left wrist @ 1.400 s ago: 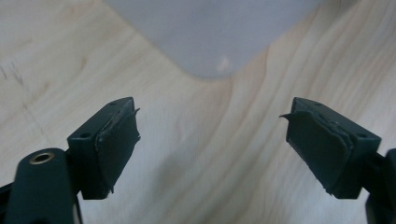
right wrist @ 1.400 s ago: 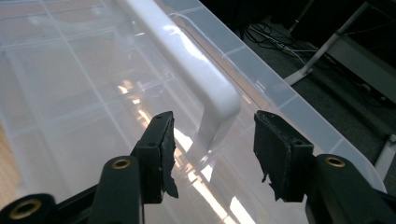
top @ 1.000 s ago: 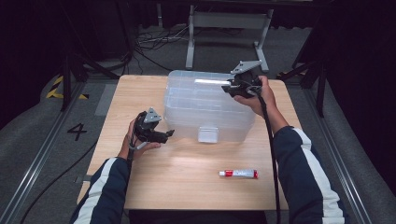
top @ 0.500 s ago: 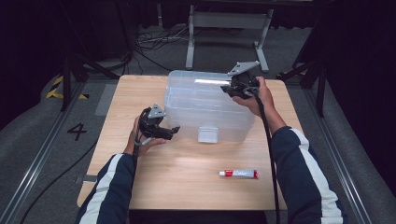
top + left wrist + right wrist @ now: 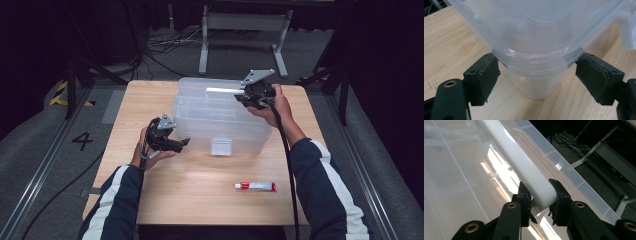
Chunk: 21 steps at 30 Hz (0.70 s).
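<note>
a clear plastic box (image 5: 220, 117) is set toward the far middle of the table (image 5: 200, 200). its white lid handle (image 5: 524, 167) is pinched at the far right by the right gripper (image 5: 541, 203), likely for lifting. the near left corner is straddled by the wide left gripper (image 5: 536, 77), seemingly as a brace. a tube (image 5: 255, 186) is left near, to the right.

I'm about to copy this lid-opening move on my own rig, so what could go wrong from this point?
The right gripper pinches just the end of the white handle bar on the clear plastic storage box, so it may slip off when pulled. The left gripper only straddles the box's rounded corner, its pads at the rim, jaws just closing slightly; the box could slide on the wooden table. The small red-and-white tube lies near the table's front and could get knocked.
</note>
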{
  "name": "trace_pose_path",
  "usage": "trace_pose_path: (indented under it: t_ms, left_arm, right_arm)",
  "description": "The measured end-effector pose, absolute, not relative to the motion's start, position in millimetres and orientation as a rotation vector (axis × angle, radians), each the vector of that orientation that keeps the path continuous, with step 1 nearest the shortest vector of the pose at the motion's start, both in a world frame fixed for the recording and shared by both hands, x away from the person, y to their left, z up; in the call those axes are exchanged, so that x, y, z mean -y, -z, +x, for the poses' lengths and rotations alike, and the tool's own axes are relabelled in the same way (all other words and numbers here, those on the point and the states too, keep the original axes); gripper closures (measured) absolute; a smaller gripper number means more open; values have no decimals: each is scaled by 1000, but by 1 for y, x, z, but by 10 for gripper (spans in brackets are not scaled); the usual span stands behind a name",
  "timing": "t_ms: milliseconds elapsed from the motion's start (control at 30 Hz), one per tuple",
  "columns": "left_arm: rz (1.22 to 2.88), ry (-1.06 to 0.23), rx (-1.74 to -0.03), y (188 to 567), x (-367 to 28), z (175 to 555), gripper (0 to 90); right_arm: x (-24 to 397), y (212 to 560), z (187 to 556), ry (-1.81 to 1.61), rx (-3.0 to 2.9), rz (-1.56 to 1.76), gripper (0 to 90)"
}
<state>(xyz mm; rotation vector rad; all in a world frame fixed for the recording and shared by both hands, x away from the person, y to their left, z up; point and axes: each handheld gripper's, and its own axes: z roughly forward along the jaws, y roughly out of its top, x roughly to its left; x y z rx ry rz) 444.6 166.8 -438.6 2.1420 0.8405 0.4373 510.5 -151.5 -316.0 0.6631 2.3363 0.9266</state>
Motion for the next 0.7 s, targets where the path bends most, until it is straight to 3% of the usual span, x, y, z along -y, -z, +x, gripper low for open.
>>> trace_pose_path:
  t_ms: [700]
  left_arm:
    - [2185,-422,-828,434,-167,418,232]
  right_arm:
    - [155,314,490,-942,-2381,599,732]
